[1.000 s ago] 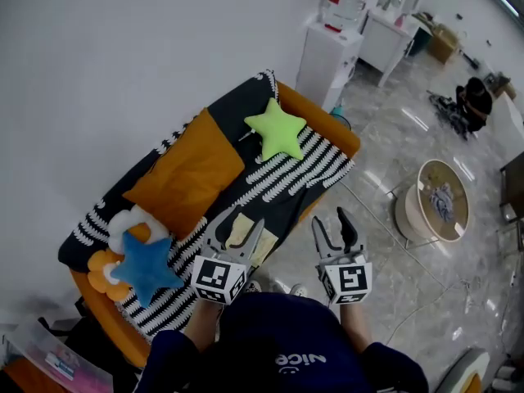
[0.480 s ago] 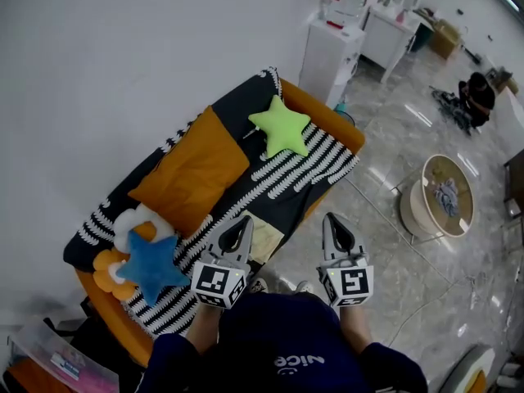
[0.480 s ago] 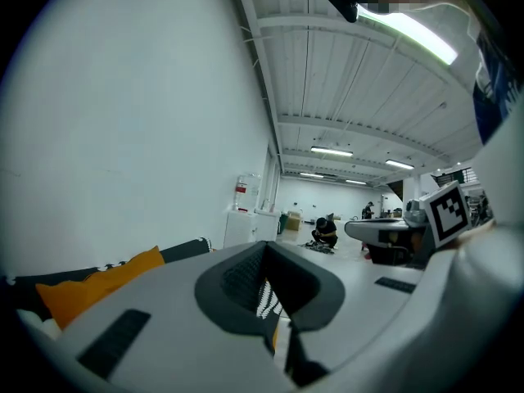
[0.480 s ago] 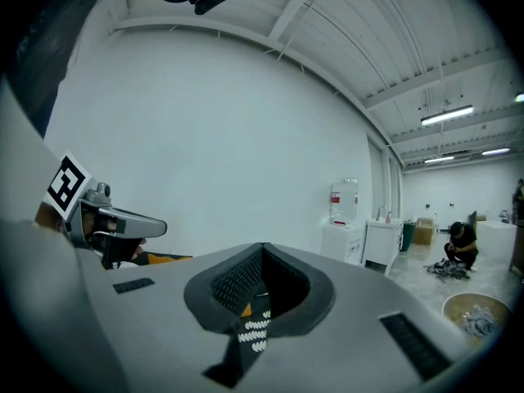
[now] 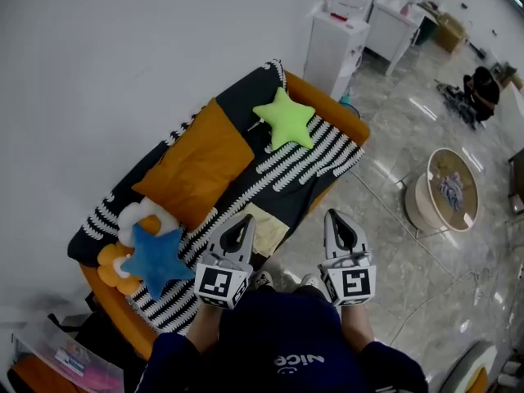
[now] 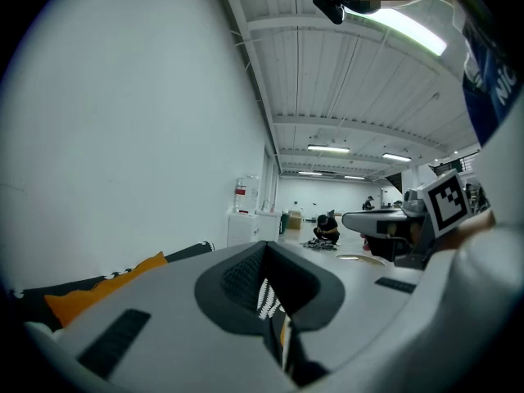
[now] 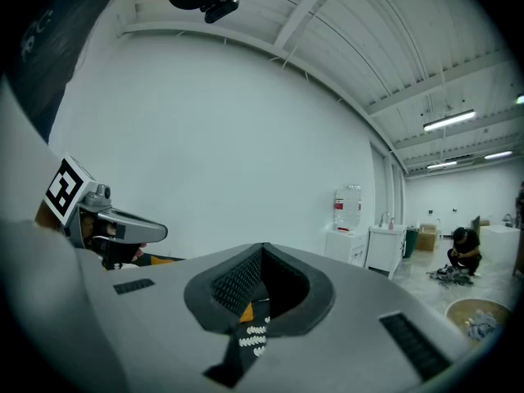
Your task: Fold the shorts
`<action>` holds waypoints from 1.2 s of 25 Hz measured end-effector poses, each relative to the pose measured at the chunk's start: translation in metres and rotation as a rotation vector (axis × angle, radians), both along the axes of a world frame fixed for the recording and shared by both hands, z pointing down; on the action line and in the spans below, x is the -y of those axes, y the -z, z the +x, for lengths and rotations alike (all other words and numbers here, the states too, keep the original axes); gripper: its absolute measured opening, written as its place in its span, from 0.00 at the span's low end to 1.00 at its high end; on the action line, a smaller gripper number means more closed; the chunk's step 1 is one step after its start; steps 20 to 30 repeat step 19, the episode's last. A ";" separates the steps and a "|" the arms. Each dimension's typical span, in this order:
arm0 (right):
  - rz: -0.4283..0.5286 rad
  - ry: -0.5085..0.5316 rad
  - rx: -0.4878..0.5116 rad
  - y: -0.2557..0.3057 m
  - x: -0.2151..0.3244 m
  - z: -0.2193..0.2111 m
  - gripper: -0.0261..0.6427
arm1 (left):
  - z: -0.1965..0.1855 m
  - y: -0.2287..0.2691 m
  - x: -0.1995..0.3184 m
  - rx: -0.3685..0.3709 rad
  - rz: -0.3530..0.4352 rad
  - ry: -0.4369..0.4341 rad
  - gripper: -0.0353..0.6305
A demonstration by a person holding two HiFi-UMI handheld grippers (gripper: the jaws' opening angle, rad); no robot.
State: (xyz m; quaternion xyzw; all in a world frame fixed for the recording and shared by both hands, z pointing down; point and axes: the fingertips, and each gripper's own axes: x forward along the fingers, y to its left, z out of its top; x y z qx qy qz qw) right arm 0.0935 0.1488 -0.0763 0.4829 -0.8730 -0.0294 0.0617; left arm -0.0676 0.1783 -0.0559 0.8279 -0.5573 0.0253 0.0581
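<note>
A pale yellow piece of cloth, likely the shorts (image 5: 272,224), lies flat on the striped blanket at the sofa's front edge. My left gripper (image 5: 240,224) hovers just left of it, jaws shut with nothing between them. Level with it to the right, my right gripper (image 5: 335,218) hangs over the floor, also shut and empty. In the left gripper view the closed jaws (image 6: 264,248) point along the sofa, with the right gripper (image 6: 393,219) beside them. The right gripper view shows its closed jaws (image 7: 264,250) and the left gripper (image 7: 115,228) at the left.
The orange sofa (image 5: 348,133) carries a black-and-white blanket (image 5: 311,158), an orange cushion (image 5: 196,166), a green star pillow (image 5: 286,119) and a blue star pillow (image 5: 155,259). A water dispenser (image 5: 337,43) stands behind, a round basket (image 5: 446,191) at right, a crouching person (image 5: 483,88) beyond.
Both grippers stood open a second ago and are now shut, with nothing caught in either. Sofa and floor have slid slightly in the head view.
</note>
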 end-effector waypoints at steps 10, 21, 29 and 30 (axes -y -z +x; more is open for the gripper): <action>-0.023 -0.021 -0.022 -0.011 -0.003 0.004 0.05 | -0.008 -0.008 -0.005 0.012 -0.009 0.007 0.06; -0.019 -0.028 -0.027 -0.014 0.002 0.002 0.05 | -0.013 -0.010 0.000 0.032 -0.004 0.006 0.06; -0.019 -0.028 -0.027 -0.014 0.002 0.002 0.05 | -0.013 -0.010 0.000 0.032 -0.004 0.006 0.06; -0.019 -0.028 -0.027 -0.014 0.002 0.002 0.05 | -0.013 -0.010 0.000 0.032 -0.004 0.006 0.06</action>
